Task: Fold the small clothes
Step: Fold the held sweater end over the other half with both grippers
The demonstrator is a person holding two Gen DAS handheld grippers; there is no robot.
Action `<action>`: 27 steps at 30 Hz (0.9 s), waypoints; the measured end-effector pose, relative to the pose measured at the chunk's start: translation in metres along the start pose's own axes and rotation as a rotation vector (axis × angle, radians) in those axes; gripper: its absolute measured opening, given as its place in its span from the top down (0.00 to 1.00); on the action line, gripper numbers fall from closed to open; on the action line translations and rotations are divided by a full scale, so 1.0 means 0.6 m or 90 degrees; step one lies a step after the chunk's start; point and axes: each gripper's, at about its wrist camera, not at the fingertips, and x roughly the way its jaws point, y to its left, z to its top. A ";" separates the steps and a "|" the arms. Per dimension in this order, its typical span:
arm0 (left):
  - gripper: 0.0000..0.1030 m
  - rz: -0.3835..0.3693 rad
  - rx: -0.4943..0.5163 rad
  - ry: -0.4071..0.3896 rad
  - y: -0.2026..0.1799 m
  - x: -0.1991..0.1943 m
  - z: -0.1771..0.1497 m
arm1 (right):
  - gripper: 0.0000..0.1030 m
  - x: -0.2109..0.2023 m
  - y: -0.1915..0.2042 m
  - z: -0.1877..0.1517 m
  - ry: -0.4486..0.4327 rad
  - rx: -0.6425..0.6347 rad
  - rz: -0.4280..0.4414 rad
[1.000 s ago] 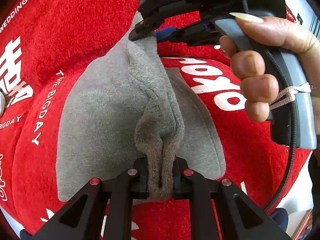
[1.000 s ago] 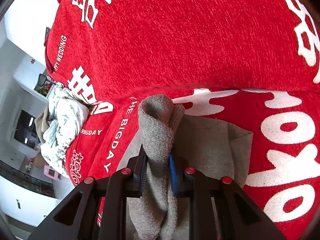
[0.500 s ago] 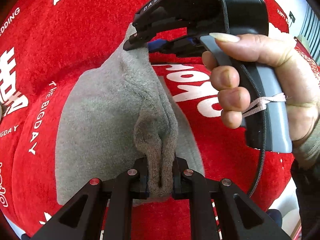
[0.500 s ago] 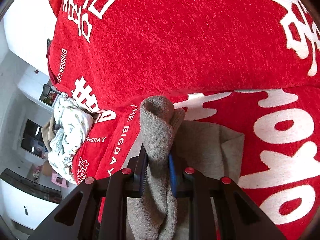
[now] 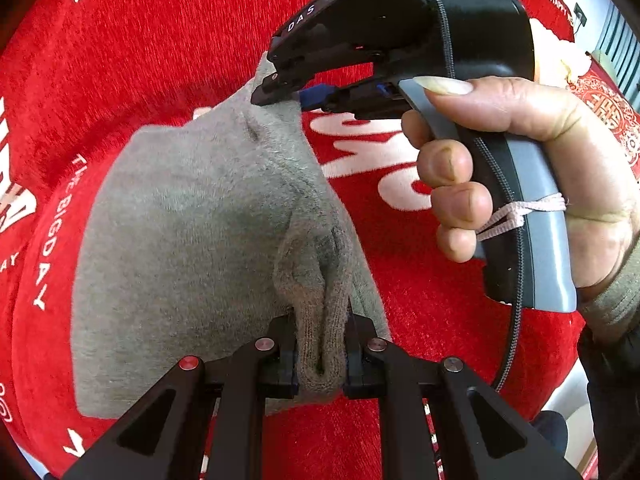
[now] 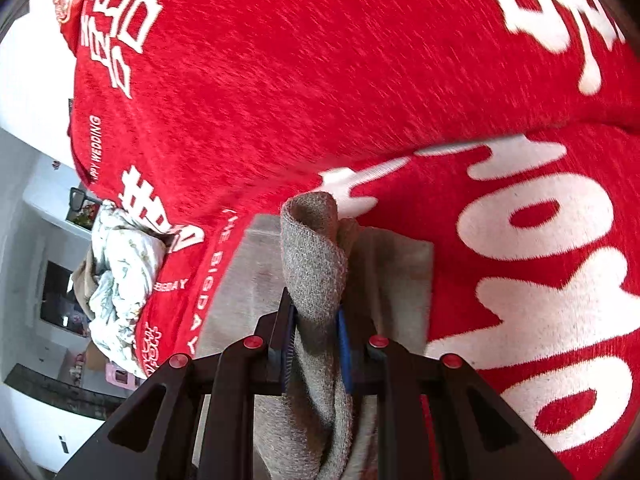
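Observation:
A small grey knit garment (image 5: 192,248) lies on a red cover (image 5: 160,40) with white lettering. My left gripper (image 5: 320,354) is shut on a bunched ribbed edge of it at the near side. My right gripper (image 5: 288,98), held in a hand, is shut on the far edge of the same garment. In the right wrist view the right gripper (image 6: 316,344) pinches a rolled grey fold (image 6: 314,248), with the rest of the garment (image 6: 400,280) flat below.
The red cover (image 6: 320,60) spans a cushioned seat and backrest. A crumpled white patterned cloth pile (image 6: 120,272) lies at the left end. Room floor and furniture show beyond the left edge.
Both grippers have carried the held edge leftwards over the garment, folding it onto itself. The right gripper and hand have come closer to the left wrist camera.

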 end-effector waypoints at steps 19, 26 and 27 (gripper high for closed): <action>0.86 0.001 -0.005 0.003 -0.004 0.012 -0.006 | 0.80 0.022 -0.024 -0.010 -0.006 0.019 -0.019; 0.86 -0.022 -0.020 -0.015 0.008 -0.018 0.001 | 0.80 -0.005 0.010 -0.003 -0.029 -0.009 0.000; 0.86 -0.024 -0.020 -0.018 0.008 -0.022 0.003 | 0.80 -0.008 0.013 -0.001 -0.031 -0.011 0.003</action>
